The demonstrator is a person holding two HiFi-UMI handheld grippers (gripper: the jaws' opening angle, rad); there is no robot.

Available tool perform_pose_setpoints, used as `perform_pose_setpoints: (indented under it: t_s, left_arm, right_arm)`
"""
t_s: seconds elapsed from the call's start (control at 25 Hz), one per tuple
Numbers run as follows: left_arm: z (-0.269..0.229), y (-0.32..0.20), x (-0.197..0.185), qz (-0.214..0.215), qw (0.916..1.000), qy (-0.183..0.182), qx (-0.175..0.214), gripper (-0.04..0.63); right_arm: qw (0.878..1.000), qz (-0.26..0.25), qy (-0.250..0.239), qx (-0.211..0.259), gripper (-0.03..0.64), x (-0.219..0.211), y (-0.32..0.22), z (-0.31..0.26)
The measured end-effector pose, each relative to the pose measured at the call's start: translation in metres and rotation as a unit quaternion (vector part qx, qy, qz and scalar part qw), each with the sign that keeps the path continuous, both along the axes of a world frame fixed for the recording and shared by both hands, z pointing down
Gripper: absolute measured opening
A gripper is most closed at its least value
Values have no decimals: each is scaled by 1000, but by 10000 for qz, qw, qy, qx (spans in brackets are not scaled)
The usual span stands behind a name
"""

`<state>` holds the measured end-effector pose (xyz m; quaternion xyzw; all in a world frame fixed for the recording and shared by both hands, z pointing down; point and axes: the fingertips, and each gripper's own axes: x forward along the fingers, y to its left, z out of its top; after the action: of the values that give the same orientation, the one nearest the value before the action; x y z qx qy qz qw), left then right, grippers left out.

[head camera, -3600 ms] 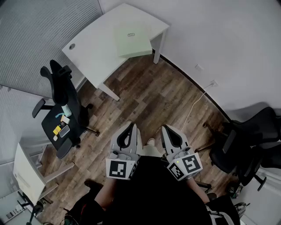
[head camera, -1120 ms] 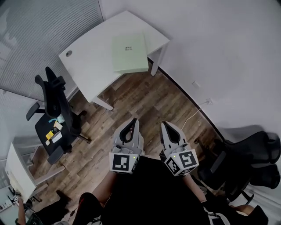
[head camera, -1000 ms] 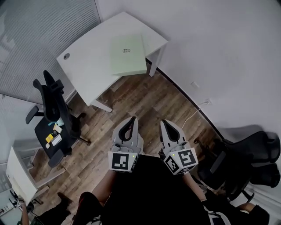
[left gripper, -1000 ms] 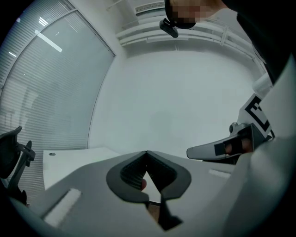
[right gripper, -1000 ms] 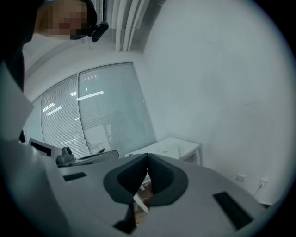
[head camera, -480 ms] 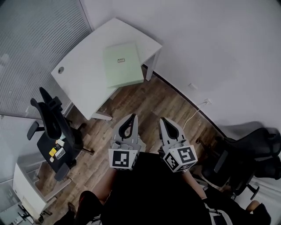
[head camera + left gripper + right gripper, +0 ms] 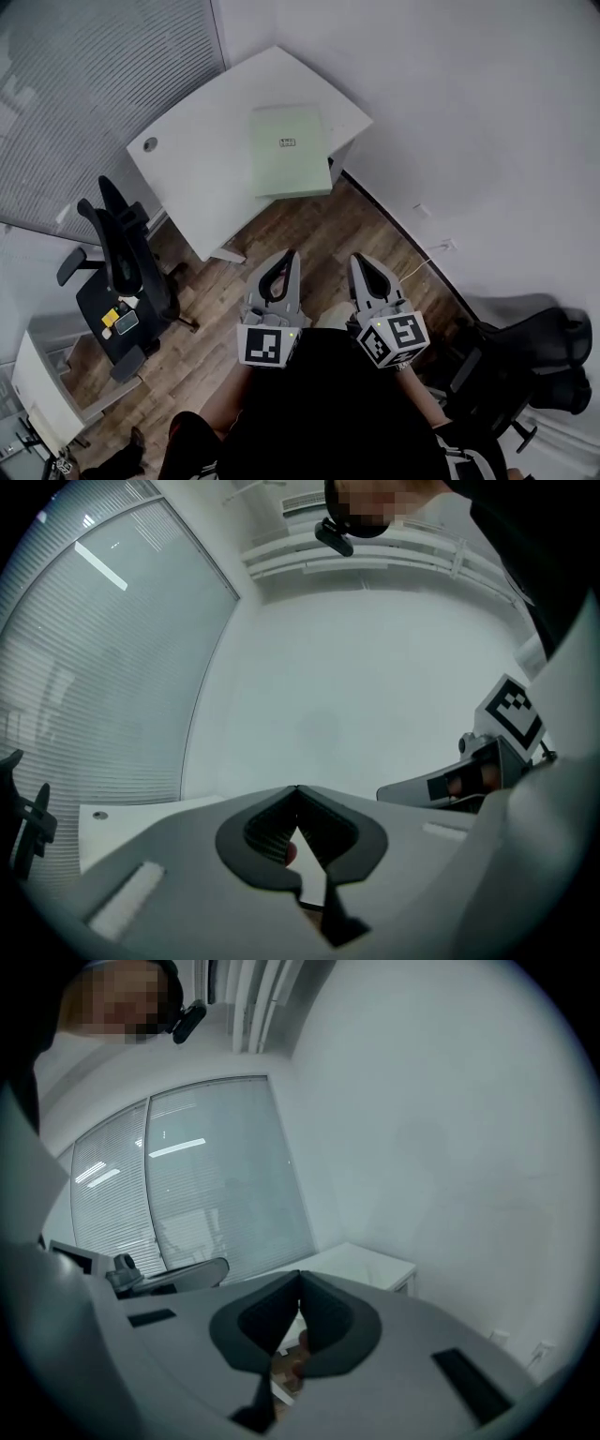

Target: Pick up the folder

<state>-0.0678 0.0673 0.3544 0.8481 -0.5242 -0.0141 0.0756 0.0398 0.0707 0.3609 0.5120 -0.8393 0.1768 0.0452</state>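
Note:
A pale green folder (image 7: 289, 151) with a small label lies flat on the white desk (image 7: 202, 159) in the head view, near the desk's right end. Both grippers are held side by side well short of the desk, over the wooden floor. My left gripper (image 7: 293, 254) has its jaws closed tip to tip, with nothing between them (image 7: 297, 787). The right gripper (image 7: 356, 259) is likewise shut and empty (image 7: 300, 1274). In the right gripper view the desk's corner (image 7: 361, 1262) shows beyond the jaw tips; the folder is hidden there.
A black office chair (image 7: 122, 272) with small items on its seat stands left of the desk. Another black chair (image 7: 525, 361) is at the right. A white wall (image 7: 469, 122) runs behind the desk, with a socket and cable (image 7: 441, 251). Blinds (image 7: 84, 84) fill the left.
I have walked toward the desk. It and the folder sit closer in the head view and have shifted right. Both grippers kept their shut pose side by side.

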Motion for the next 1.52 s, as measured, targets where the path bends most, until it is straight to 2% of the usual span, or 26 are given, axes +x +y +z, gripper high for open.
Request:
perform_pose_setpoints:
  t_s: [0.36,0.64,0.88,1.32,1.52]
  left_arm:
    - [6,-5,-33,-568,9983,124,-69,5]
    - [9,-22,-38,-1003,9949,77,-36,5]
    - [5,-56,-24,-1432,9897,-17,14,5]
    - [13,-124,20,-2175,9757,-143,-222,5]
    - [16,-143,31,-2585,9654,-157,-314,5]
  right_arm:
    - [9975,-705,18,-48,0,-39,-19,3]
    - [9926,-1213,54,39,0,-44,-47,5]
    - [9846,-1746,-36,-56,0,-33,-90,8]
    - [9644,-2624,-114,-319,0,-2,-174,20]
    - [9477,-3156,-186,-433,0,5,-205,28]
